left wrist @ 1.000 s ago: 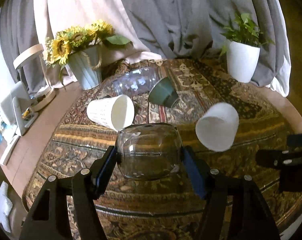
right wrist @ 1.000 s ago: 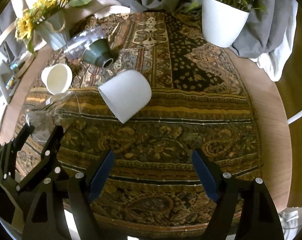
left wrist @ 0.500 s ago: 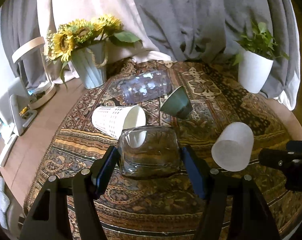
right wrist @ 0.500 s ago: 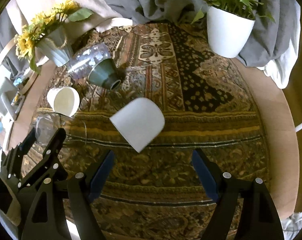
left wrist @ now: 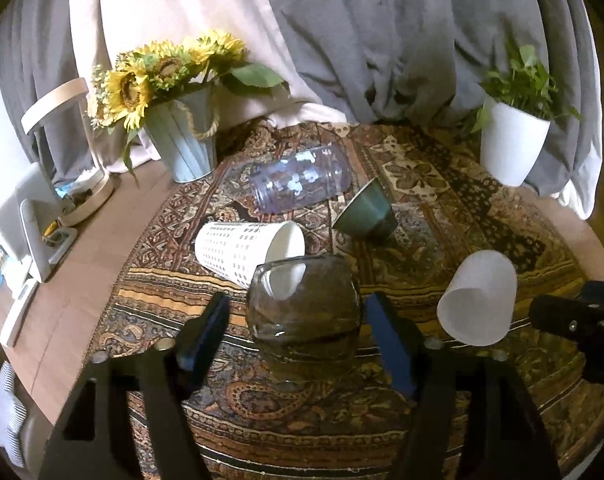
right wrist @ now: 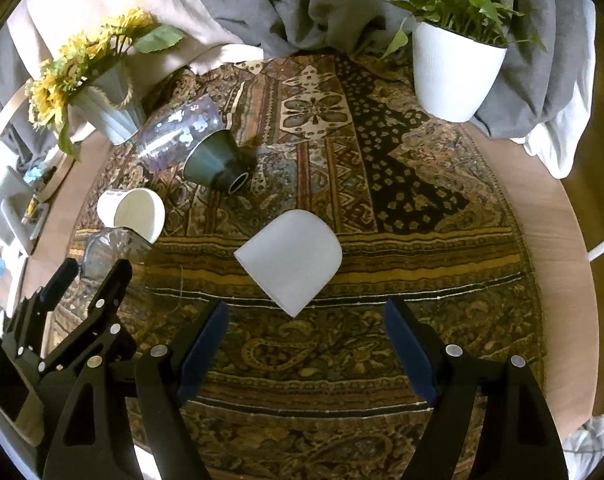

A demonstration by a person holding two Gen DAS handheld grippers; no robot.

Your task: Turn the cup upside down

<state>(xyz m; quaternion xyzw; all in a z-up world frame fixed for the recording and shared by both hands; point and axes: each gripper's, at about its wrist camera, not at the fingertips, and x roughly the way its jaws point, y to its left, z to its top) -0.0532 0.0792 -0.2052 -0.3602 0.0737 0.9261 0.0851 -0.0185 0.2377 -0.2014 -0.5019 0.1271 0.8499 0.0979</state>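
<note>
- Judging from the worktop (left wrist: 81,280) and the patterned rug (right wrist: 422,240) that covers most of it, you have more left to do than done: four vessels lie on their sides on the rug and only one stands.
- The clear purple jar (left wrist: 302,184) lies toward the far side. The dark green cup (left wrist: 366,212) touches or nearly touches it, tipped over with its foot toward your right gripper.
- The frosted white cup (right wrist: 289,256) lies on its side just ahead of your right gripper (right wrist: 306,320). Its fingers are spread wide and hold nothing, so that cup looks like the natural next one.
- The white dotted cup (left wrist: 241,252) lies with its mouth toward the glass cup, just behind it.
- The glass cup (left wrist: 304,312) stands on the rug between the fingers of your left gripper (left wrist: 297,304). Its flat, closed-looking end seems to be on top, which suggests it is mouth down and its flip is done, though clear glass makes that hard to confirm.
- Your left fingers (left wrist: 217,320) stand apart from the glass with rug showing on both sides, so nothing is clamped. What is left for this cup is only to draw the gripper back without knocking it.
</note>
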